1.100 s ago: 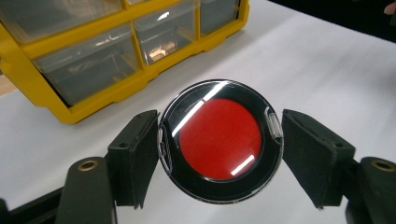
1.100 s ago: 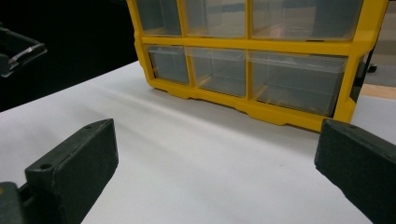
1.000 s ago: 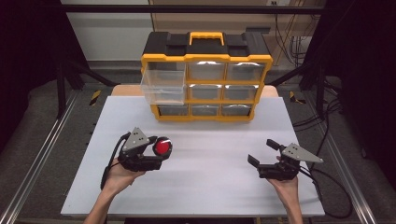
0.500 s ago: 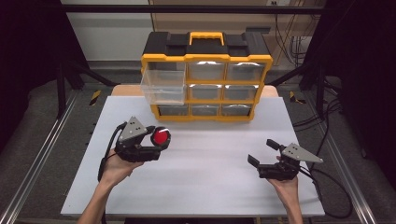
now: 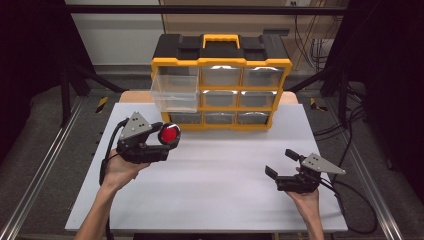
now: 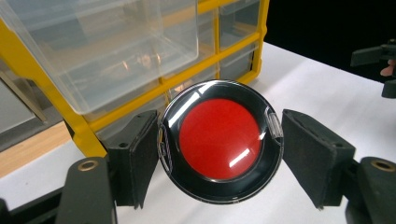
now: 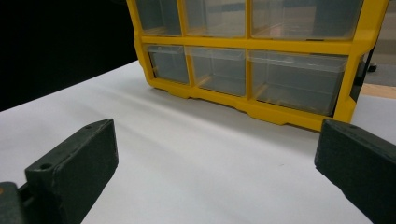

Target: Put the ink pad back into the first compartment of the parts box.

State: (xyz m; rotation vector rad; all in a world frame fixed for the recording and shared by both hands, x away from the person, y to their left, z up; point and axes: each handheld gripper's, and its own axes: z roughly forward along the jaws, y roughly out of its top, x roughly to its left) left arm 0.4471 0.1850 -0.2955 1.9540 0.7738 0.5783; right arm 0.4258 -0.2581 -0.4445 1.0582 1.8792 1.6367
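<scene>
A round red disc with a black rim (image 5: 169, 134) (image 6: 219, 140) is held off the table in my left gripper (image 5: 168, 135) (image 6: 219, 142), whose jaws are shut on its edges. It hangs just below and in front of the clear drawer (image 5: 174, 93) (image 6: 102, 44) pulled out of the top-left slot of the yellow and black organiser (image 5: 222, 82) (image 7: 252, 56). My right gripper (image 5: 282, 163) (image 7: 215, 177) rests near the table's front right, open, with nothing between its jaws.
The organiser stands at the back of the white table (image 5: 220, 185) with its other clear drawers closed. Metal rails run along both table sides, and cables (image 5: 350, 200) trail off to the right.
My left gripper has lifted the red disc up and away from me, toward the open drawer. The right gripper has stayed still.
</scene>
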